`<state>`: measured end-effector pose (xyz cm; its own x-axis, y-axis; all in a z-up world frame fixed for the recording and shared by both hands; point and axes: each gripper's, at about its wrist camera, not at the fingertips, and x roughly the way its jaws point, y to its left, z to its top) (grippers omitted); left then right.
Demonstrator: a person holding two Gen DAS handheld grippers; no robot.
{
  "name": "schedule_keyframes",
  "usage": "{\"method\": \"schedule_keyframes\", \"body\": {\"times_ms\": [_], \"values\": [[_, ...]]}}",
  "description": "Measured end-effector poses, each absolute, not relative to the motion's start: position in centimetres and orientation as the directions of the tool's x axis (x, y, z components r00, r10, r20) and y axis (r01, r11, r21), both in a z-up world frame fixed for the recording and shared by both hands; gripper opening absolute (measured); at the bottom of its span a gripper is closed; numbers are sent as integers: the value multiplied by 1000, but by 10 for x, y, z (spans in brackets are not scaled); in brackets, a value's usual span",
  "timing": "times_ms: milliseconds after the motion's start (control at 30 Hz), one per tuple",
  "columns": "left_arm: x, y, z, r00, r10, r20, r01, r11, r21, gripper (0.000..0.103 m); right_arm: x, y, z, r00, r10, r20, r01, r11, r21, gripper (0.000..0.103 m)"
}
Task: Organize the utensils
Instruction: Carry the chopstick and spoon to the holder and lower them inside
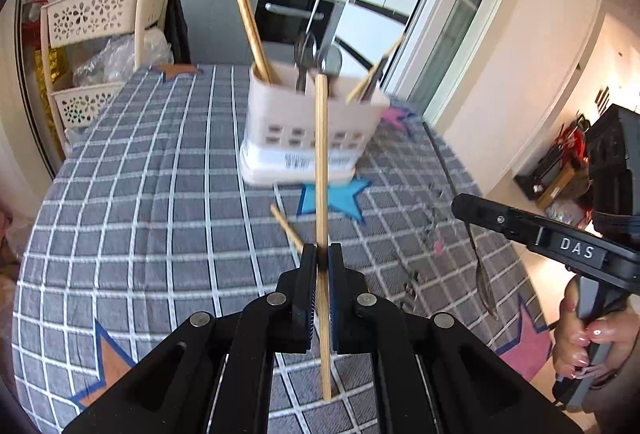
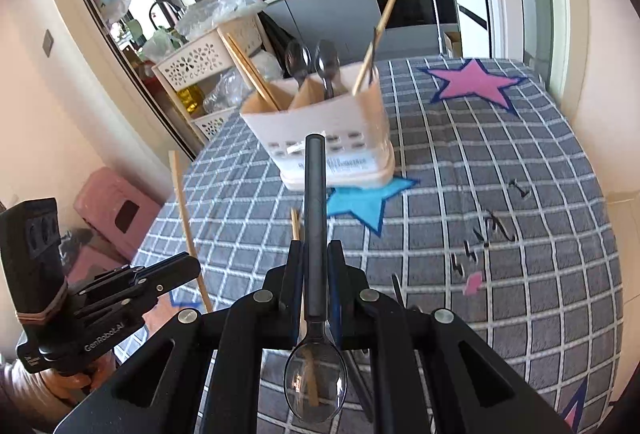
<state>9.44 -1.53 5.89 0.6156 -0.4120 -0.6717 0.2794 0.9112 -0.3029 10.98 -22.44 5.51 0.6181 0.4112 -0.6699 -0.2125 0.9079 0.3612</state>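
My left gripper (image 1: 322, 254) pinches a wooden chopstick (image 1: 321, 169) between closed fingers, its long axis running straight away from me toward the utensil holder (image 1: 312, 137) on the checked tablecloth (image 1: 160, 193). My right gripper (image 2: 316, 250) clamps a black-handled spoon (image 2: 315, 226), handle pointing at the holder, bowl toward the camera. The holder stands near the cloth's far edge, carrying chopsticks and spoons upright. A second chopstick (image 1: 287, 229) lies on the cloth between holder and grippers.
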Motion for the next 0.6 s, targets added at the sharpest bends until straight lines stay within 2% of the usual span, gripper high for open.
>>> {"method": "schedule_keyframes", "body": {"times_ms": [600], "values": [[169, 5, 164, 723, -442, -531, 320, 895, -309, 38, 190, -219, 119, 700, 411, -584, -233, 904, 358, 13]]}}
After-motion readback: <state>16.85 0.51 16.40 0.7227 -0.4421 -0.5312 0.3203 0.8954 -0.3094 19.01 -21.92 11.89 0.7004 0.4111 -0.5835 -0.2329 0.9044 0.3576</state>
